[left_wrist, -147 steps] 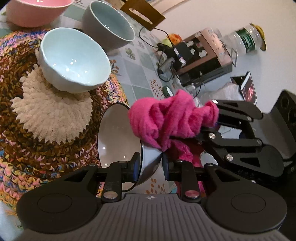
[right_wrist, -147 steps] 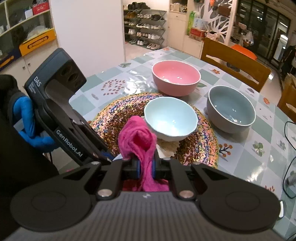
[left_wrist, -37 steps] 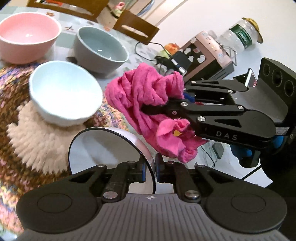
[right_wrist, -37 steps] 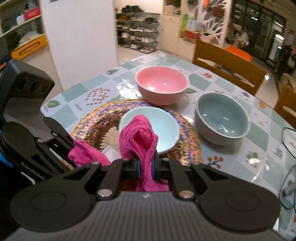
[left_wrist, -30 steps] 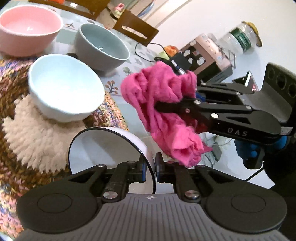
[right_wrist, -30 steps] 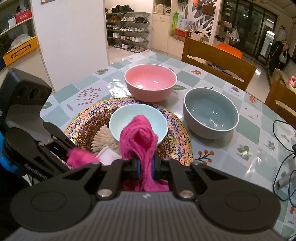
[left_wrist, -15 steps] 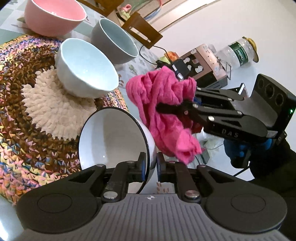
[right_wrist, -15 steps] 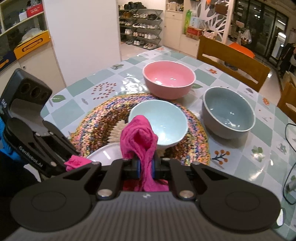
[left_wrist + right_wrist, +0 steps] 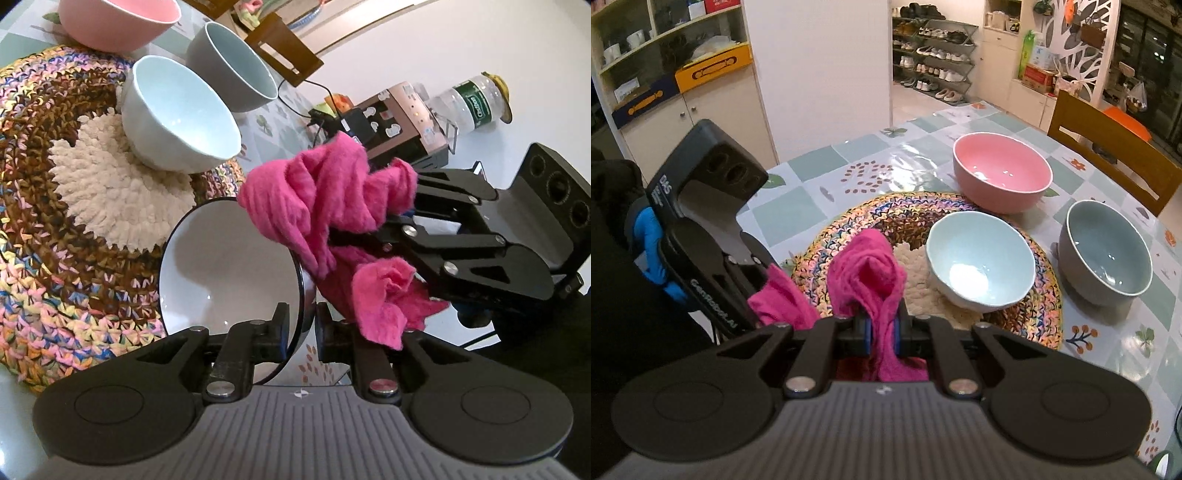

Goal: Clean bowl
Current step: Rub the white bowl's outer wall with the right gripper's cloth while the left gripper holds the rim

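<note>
My left gripper (image 9: 301,319) is shut on the rim of a white bowl with a dark rim (image 9: 229,273), held tilted on its side above the woven mat. My right gripper (image 9: 882,328) is shut on a pink cloth (image 9: 868,280). In the left wrist view the pink cloth (image 9: 325,206) lies bunched over the bowl's right rim and outer side, with the right gripper's body (image 9: 480,251) behind it. In the right wrist view the white bowl is hidden behind the cloth and my fingers.
A multicoloured woven mat (image 9: 886,218) with a cream centre carries a light blue bowl (image 9: 980,262). A pink bowl (image 9: 1003,173) and a grey bowl (image 9: 1108,254) stand on the tiled tablecloth. A wooden chair (image 9: 1108,144) is behind. A box, cables and a bottle (image 9: 469,105) lie at the table's right.
The cloth has come down from above the white bowl onto its right rim and outer side. The bowl has tilted a little further. Both grippers stay shut.
</note>
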`<state>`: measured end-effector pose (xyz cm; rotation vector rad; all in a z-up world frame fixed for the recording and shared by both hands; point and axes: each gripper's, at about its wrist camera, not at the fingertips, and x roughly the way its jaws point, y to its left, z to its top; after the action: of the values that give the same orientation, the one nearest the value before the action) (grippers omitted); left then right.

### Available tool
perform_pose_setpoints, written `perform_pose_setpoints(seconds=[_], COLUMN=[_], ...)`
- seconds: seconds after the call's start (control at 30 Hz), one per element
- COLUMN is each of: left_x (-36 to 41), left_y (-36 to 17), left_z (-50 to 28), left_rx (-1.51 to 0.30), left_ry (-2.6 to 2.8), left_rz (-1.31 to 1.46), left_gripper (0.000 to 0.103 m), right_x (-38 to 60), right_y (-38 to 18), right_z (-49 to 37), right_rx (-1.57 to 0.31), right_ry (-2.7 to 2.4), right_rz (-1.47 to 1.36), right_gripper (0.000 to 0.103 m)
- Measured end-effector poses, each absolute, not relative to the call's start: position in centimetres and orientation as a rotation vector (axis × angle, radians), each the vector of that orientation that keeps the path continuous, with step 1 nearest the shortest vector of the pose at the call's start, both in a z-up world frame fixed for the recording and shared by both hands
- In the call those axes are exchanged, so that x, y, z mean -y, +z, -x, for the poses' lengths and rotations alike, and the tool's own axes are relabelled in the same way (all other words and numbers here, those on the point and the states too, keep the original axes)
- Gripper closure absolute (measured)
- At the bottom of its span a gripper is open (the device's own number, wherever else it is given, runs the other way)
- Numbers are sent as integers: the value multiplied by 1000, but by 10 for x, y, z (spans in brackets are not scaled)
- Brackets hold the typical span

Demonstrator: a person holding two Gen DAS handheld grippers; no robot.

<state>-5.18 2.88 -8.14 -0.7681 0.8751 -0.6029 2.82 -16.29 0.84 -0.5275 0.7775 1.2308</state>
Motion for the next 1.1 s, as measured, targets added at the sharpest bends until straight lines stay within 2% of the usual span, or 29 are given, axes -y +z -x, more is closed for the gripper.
perform_pose_setpoints(seconds=[0.6,1.1], left_x=[-22,-19], left_y=[-81,-84], left_z=[57,57], left_rx=[-899,-900], left_ry=[-583,-546], left_rz=[723,743], left_gripper=[86,86], right_x=[147,168], right_y=[-22,-11], right_z=[-66,-49], right_rx=[-863,-830], right_ry=[1249,1296], right_rz=[510,473], right_gripper=[92,92])
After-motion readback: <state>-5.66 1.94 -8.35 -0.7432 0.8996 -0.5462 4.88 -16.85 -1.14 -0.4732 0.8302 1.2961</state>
